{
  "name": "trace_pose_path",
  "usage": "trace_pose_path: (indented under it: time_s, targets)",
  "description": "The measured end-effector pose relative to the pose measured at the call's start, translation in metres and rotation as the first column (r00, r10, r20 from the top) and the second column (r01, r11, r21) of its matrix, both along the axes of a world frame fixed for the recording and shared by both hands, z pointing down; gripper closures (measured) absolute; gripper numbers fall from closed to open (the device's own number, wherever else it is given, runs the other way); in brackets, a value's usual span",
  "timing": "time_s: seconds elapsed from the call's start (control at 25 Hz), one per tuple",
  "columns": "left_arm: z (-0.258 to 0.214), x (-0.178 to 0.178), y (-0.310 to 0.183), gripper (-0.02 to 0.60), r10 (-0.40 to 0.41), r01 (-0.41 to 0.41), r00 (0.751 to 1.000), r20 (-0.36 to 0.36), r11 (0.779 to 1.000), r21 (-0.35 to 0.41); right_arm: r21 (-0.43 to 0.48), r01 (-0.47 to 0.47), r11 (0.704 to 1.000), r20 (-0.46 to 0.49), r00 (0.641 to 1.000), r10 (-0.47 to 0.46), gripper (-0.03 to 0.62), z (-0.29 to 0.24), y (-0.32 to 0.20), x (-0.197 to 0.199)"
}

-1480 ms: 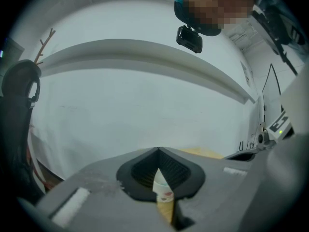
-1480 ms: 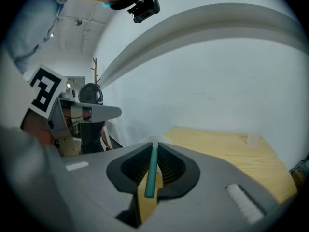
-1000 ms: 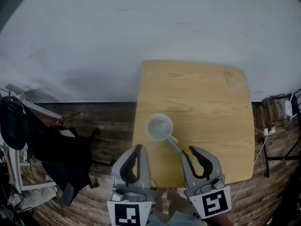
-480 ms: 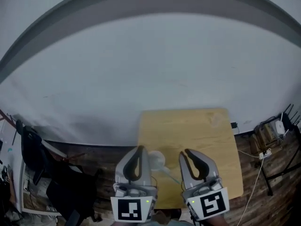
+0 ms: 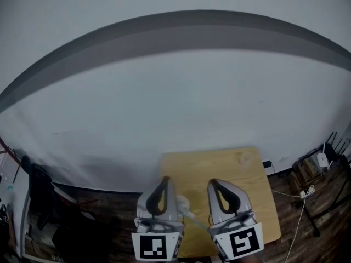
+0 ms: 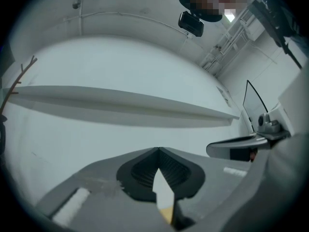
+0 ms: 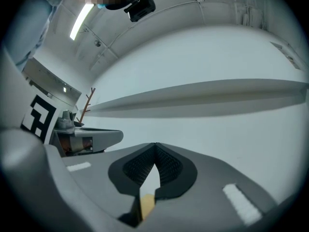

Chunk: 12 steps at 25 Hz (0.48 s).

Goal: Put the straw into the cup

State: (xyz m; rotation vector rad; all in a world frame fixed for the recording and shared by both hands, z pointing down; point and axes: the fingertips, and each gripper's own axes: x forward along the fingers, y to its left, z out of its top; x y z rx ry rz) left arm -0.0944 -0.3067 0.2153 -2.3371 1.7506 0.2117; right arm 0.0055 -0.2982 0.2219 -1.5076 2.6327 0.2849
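In the head view a pale translucent cup stands on the near left part of a light wooden table, mostly hidden between my two grippers. A thin teal straw leans out of it toward the lower right. My left gripper and right gripper are raised side by side in front of the cup, both shut with nothing between the jaws. The left gripper view and right gripper view show only closed pads against a white wall.
A white wall with a grey band fills the upper view. Dark clothing on a rack stands at the left, cables and a power strip at the right, on a dark wood floor.
The view has tilted upward: table and cup have slid down and shrunk in frame, and far more wall shows. Both grippers stay shut and now cover most of the cup.
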Motion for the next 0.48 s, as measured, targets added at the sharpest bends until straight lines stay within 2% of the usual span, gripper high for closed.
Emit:
trace_pose_path:
  time_s: [0.24,0.48]
  targets:
    - [-0.0013,0.0083,-0.0018,0.565,0.011,-0.011,1.000,0.016,1.000,0.023,0.000,0.009,1.000,0.009,1.000,-0.009,0.588,-0.0029,-0.0029,0.0030]
    - [0.0021,0.0086,-0.0048,0.565,0.009,-0.009,1.000,0.000,1.000,0.003,-0.008,0.016,1.000,0.006,1.000,-0.016,0.588,0.0000,-0.0062,0.0005]
